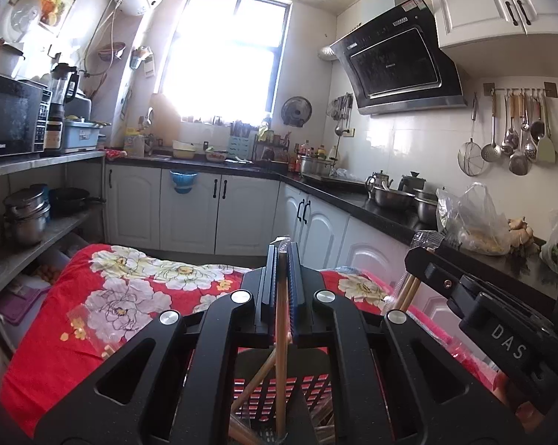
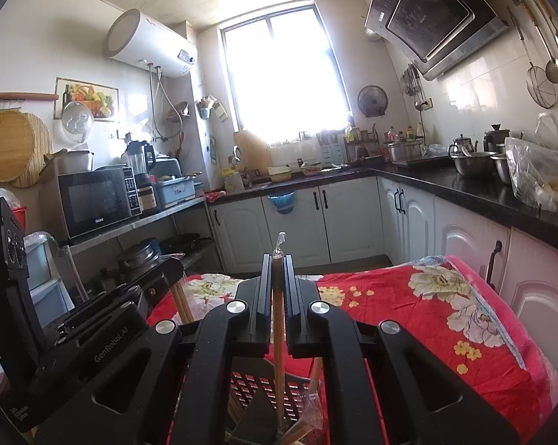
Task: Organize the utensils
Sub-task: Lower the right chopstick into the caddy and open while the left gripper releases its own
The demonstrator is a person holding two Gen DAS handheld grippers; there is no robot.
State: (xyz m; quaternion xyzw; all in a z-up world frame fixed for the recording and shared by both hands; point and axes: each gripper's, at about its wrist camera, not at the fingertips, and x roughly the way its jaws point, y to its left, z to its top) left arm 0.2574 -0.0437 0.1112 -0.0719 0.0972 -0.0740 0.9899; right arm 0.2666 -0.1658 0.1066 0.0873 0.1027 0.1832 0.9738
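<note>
left chopstick [image 1: 281,337] clamped upright between the closed jaws of the left gripper [image 1: 281,250], lower end down inside the black slotted holder [image 1: 279,389], top end wrapped in clear film poking just above the fingertips. right chopstick [image 2: 277,337] pinched the same way in the shut right gripper [image 2: 277,259], upright, lower end reaching into the holder [image 2: 256,389], a clear wrapper tip sticking up past the jaws. more wooden sticks [image 1: 251,385] leaning at a slant inside the holder, some still in crinkled clear wrap [image 2: 308,411]. both grippers side by side above the holder: in the left wrist view the right gripper [image 1: 423,239] just right of the holder with wooden sticks under it; in the right wrist view the left gripper [image 2: 175,263] just left of the holder. under the holder, a red floral cloth [image 1: 123,296] spread on all sides. on the cloth left of the holder, a flat clear packet [image 1: 89,330]. beyond the holder, white cabinets [image 1: 193,211] under a black counter [image 1: 353,200], with a bright window [image 1: 223,55] above. right of the holder and higher, steel bowls [image 1: 393,196], kettles and a plastic bag [image 1: 471,218] on the counter, ladles [image 1: 516,133] hanging on the wall, a black hood [image 1: 397,66] above them. left of the holder, a shelf with a microwave [image 1: 12,115], a blender [image 1: 60,100] and pots [image 1: 26,215] below.
</note>
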